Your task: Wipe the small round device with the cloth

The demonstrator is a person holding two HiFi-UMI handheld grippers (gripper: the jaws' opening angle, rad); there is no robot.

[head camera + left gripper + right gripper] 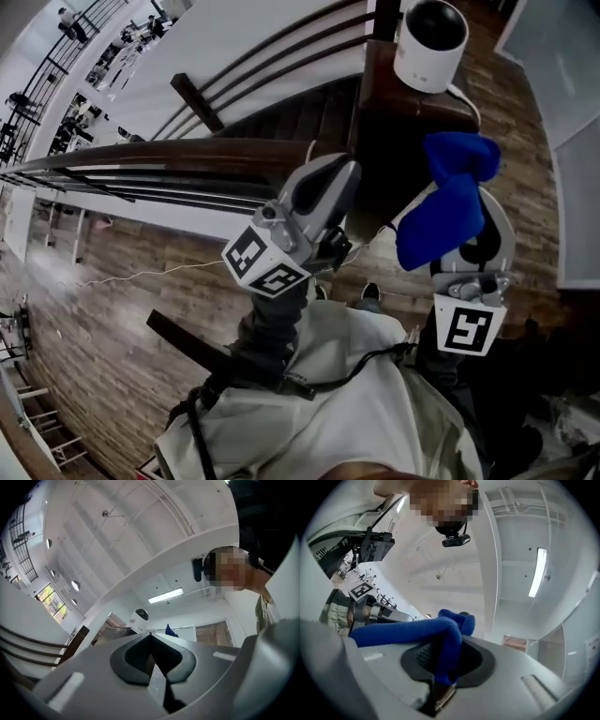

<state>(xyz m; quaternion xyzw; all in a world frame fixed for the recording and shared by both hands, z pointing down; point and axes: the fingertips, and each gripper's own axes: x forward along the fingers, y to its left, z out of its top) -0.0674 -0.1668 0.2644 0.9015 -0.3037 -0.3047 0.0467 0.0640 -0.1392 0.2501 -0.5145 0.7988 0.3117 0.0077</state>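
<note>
The device (429, 42) is white and round with a black top. It stands upright on a dark wooden post (403, 112) at the end of a handrail (187, 155). A white cable (466, 97) runs down from its base along the post.

The right tool (446, 667) is pinching the blue cloth (448, 211) between its jaws. In the right gripper view the cloth goes down into the gap between the jaws, and a long part of it hangs out to the left side. In the head view the cloth is bunched above the right tool. It is below the device and near it, but it is not touching it.

The left tool (152, 660) has its jaws pressed together, with nothing between them. In the head view it is left of the cloth, over the handrail, and it points up toward the post. In the left gripper view, the device and a corner of the cloth show small and far beyond the jaws.
</note>
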